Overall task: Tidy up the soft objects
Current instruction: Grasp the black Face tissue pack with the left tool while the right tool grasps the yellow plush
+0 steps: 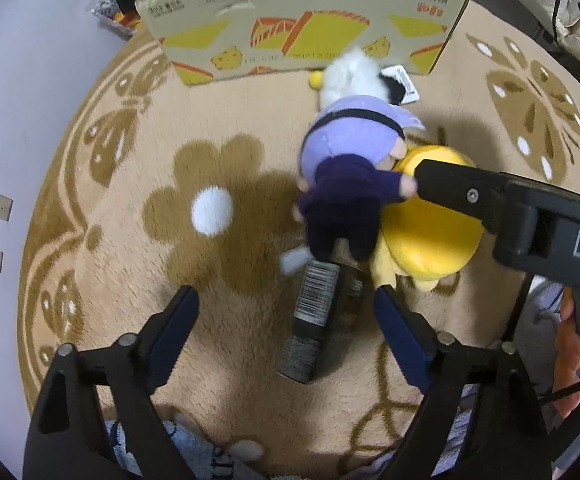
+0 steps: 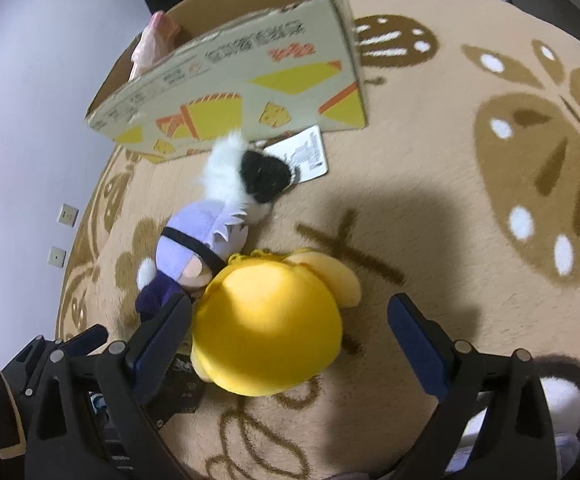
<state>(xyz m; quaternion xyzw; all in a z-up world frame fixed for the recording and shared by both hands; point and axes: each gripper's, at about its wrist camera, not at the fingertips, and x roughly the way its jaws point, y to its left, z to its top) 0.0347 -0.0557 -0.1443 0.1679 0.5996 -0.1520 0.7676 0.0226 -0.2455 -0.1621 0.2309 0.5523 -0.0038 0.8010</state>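
A: Where do the jaws stand?

B: Both spread wide, holding nothing. The right gripper [image 2: 290,340] straddles the yellow plush [image 2: 267,324]: its left finger is wedged between that toy and the purple doll [image 2: 193,252], the other finger clear of it on the far side. My guess is it's lined up to pinch the yellow one.

A: And the left gripper [image 1: 285,320]?

B: It hovers over the doll's [image 1: 346,184] feet and a dark barcoded tag [image 1: 310,312] lying on the rug [image 1: 109,240] between its fingers.

A: Further out?

B: A black-and-white plush [image 2: 249,176] touches the doll's head, with a white card [image 2: 308,154] just beside it. Beyond stands the open box [image 2: 249,76], something pink [image 2: 149,44] already inside. It sits near the pile, likely so each toy needs only a short carry.
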